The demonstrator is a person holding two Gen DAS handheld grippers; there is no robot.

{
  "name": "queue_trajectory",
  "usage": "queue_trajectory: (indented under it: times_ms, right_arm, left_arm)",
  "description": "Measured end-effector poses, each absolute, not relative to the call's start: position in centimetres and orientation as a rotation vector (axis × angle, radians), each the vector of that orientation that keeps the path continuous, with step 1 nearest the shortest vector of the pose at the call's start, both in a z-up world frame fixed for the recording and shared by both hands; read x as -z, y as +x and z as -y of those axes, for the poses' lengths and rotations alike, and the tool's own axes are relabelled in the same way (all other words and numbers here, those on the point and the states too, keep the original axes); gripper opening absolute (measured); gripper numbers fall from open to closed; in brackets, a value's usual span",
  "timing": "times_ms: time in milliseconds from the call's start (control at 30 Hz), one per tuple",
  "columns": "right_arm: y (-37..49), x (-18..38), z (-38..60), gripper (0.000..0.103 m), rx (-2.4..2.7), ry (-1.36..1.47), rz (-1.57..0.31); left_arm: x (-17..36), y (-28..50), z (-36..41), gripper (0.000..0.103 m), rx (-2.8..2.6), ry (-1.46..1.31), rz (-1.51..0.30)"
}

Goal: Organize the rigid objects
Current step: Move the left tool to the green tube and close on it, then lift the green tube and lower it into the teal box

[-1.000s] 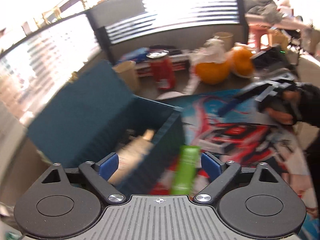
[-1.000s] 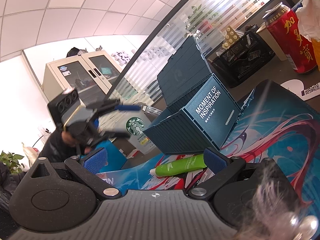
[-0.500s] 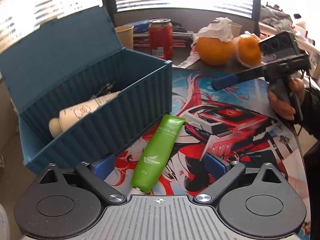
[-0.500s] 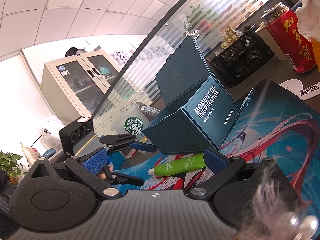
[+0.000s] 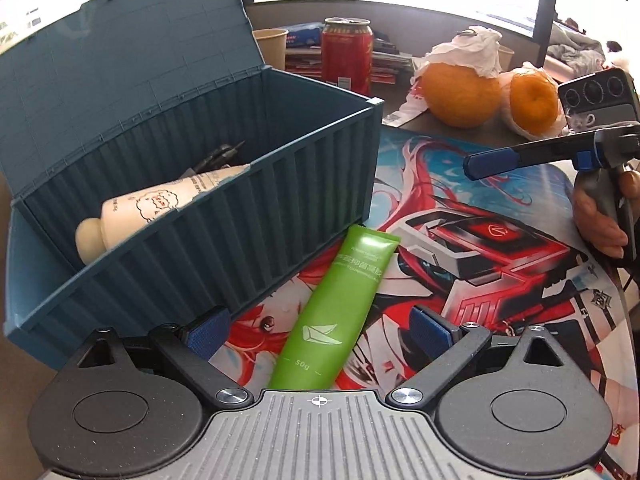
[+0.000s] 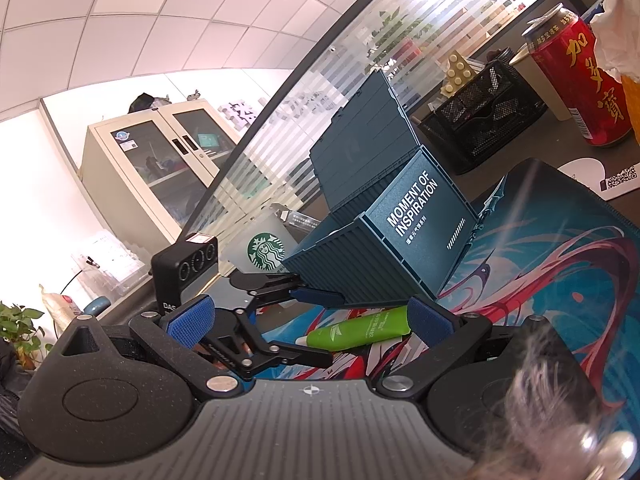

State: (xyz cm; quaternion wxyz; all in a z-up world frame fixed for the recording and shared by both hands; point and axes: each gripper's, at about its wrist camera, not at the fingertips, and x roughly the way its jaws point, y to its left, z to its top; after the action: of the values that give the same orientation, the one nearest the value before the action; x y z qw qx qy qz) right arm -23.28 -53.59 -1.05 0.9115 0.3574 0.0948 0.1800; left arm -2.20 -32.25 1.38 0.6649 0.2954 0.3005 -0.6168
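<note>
A green tube (image 5: pixel 336 312) lies on the printed mat (image 5: pixel 500 248), right beside the front wall of an open blue container box (image 5: pixel 248 208). A cream bottle (image 5: pixel 160 204) lies inside the box. My left gripper (image 5: pixel 320 330) is open, low over the mat, with the tube's near end between its fingers, untouched. In the right wrist view the tube (image 6: pixel 360 328) lies by the box (image 6: pixel 400 232), and the left gripper (image 6: pixel 316 328) straddles its cap end. My right gripper (image 6: pixel 308 322) is open and empty, held off to the side; it shows at the right of the left wrist view (image 5: pixel 492 160).
A red can (image 5: pixel 347 56), a paper cup (image 5: pixel 271 47), stacked books and two oranges (image 5: pixel 460 92) stand behind the mat. A black mesh basket (image 6: pixel 480 120) and a Starbucks cup (image 6: pixel 260 252) sit near the box. The box lid stands open.
My left gripper has dropped and moved forward to the green tube, whose near end now lies between its open fingers. The right gripper has held still.
</note>
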Motion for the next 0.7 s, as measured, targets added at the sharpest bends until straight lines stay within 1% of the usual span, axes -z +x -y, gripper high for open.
queue_trajectory:
  times_ms: [100,133,267,333,400,467,500,533,600,700]
  right_arm:
    - [-23.3,1.0,53.6,0.103,-0.372,0.736,-0.197]
    - [-23.3,1.0,53.6,0.103,-0.373,0.736,-0.197]
    - [-23.3,1.0,53.6,0.103,-0.372,0.736,-0.197]
    - [-23.3,1.0,53.6,0.103,-0.372,0.736,-0.197]
    - [-23.3,1.0,53.6,0.103,-0.371,0.736,-0.197]
    - [-23.3,1.0,53.6,0.103,-0.371,0.736,-0.196]
    - [-23.3,1.0,53.6,0.103,-0.372,0.737,-0.197]
    - [-23.2,1.0,53.6,0.103,-0.371,0.736,-0.197]
    - [-23.2,1.1,53.6,0.103,-0.37,0.736,-0.197]
    - [-23.2,1.1,53.6,0.103,-0.367,0.737,-0.196]
  left_arm:
    - [-0.9,-2.1,32.4,0.098,1.391,0.672,-0.686]
    - [-0.8,-2.2,32.3,0.1,1.395,0.673,-0.682]
    - [-0.3,-2.9,32.5,0.102,1.394,0.711,-0.664]
    - [-0.2,-2.8,32.4,0.102,1.392,0.686,-0.679]
    - [0.0,-2.8,32.1,0.098,1.373,0.649,-0.677]
    - [-0.4,-3.3,31.8,0.075,1.392,0.637,-0.651]
    - [-0.7,-3.7,31.7,0.048,1.398,0.634,-0.636]
    - [-0.9,-3.8,31.7,0.04,1.393,0.633,-0.636]
    - [-1.0,-4.3,31.8,0.039,1.388,0.652,-0.634]
    - [-1.1,-5.2,31.8,0.034,1.386,0.671,-0.623]
